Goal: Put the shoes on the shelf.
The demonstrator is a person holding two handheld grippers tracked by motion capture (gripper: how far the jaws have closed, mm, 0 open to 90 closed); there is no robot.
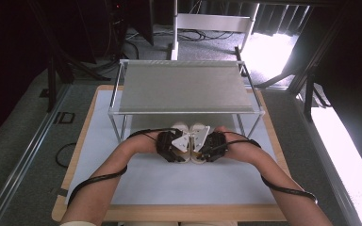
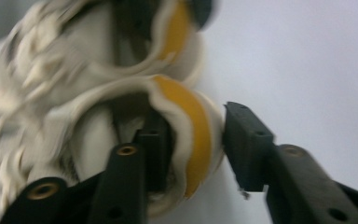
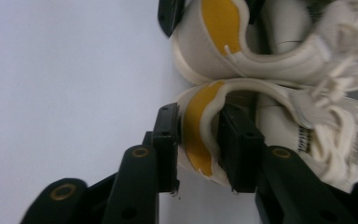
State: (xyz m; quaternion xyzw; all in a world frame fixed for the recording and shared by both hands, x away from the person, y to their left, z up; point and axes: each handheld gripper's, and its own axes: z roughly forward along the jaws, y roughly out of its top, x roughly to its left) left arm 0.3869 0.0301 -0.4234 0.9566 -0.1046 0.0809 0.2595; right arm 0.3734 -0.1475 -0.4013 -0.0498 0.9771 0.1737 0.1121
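Two cream sneakers with yellow heel patches stand side by side on the white mat, toes pointing under the wire rack. My left gripper (image 1: pixel 174 144) straddles the heel of the left sneaker (image 2: pixel 186 126). One jaw is inside the shoe. The other stands just off the outside of the heel, so the jaws are open. My right gripper (image 1: pixel 209 144) holds the heel of the right sneaker (image 3: pixel 198 135): one pad is on the yellow patch, the other inside the collar, and the heel is pinched between them. The laces (image 3: pixel 340 126) lie loose on top.
A metal rack (image 1: pixel 184 87) with a flat grey shelf stands over the far half of the wooden table (image 1: pixel 169 213). Its thin legs (image 1: pixel 118 127) flank the sneakers' toes. The white mat (image 1: pixel 179 181) spreads toward me. Cables trail from both grippers along the forearms.
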